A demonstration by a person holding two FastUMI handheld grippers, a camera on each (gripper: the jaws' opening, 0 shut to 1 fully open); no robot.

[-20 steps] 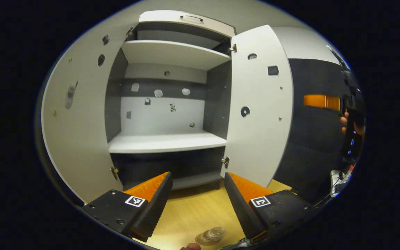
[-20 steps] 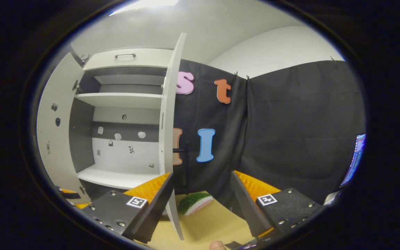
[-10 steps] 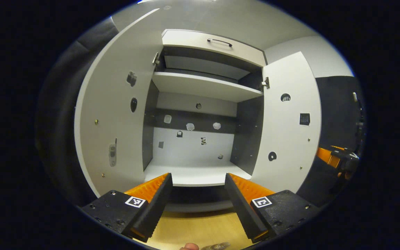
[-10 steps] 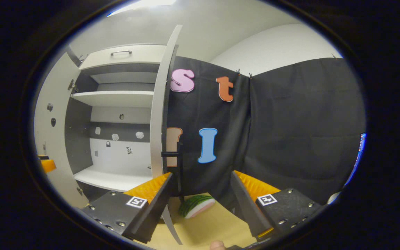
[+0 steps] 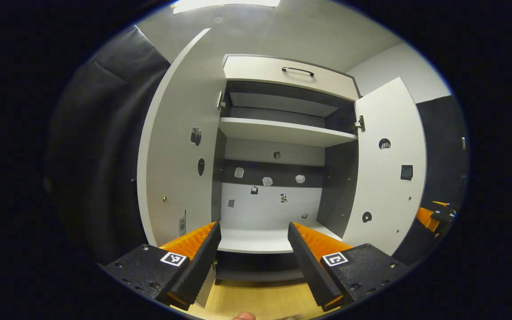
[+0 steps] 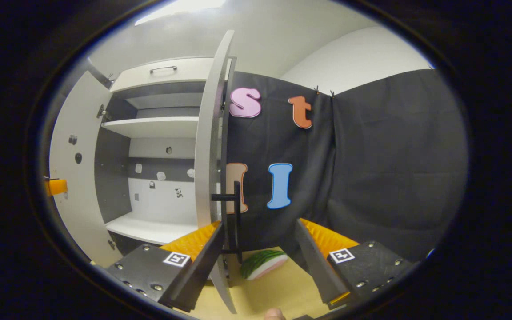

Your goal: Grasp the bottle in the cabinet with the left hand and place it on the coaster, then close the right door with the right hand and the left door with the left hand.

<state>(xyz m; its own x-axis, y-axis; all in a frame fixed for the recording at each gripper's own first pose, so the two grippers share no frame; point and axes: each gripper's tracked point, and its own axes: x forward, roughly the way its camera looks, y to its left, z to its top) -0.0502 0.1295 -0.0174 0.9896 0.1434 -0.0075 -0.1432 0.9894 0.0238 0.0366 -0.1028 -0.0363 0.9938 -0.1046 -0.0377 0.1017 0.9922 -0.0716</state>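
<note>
Left gripper view. Left gripper (image 5: 252, 255): jaws apart, nothing between them, pointed at the open cabinet (image 5: 289, 73). Left door (image 5: 174, 146) swung wide; right door (image 5: 387, 173) swung wide. Lower shelf (image 5: 256, 240) bare, upper shelf (image 5: 282, 132) bare; no bottle stands inside. At the bottom edge, over the wooden table (image 5: 256, 302), a glassy sliver (image 5: 290, 317) is cut off; it may be the bottle or the coaster, which cannot be told. A fingertip (image 5: 242, 316) pokes in beside it. Far right, a part of the other gripper (image 5: 434, 215), small and hard to read.

Right gripper view. Right gripper (image 6: 260, 255): jaws apart, holding nothing, just beside the edge of the right door (image 6: 209, 155), its dark handle (image 6: 234, 209) close ahead of the fingers. Whether a finger touches the door cannot be told. A watermelon slice toy (image 6: 265, 263) lies on the table (image 6: 278, 289) beyond. At far left, a bit of the left gripper (image 6: 56, 186) near the left door (image 6: 76, 178).

Status, by judgement: shelves empty, so the bottle step looks done, though its seating on the coaster is not confirmed. Both doors remain to be closed, the right one first.
</note>
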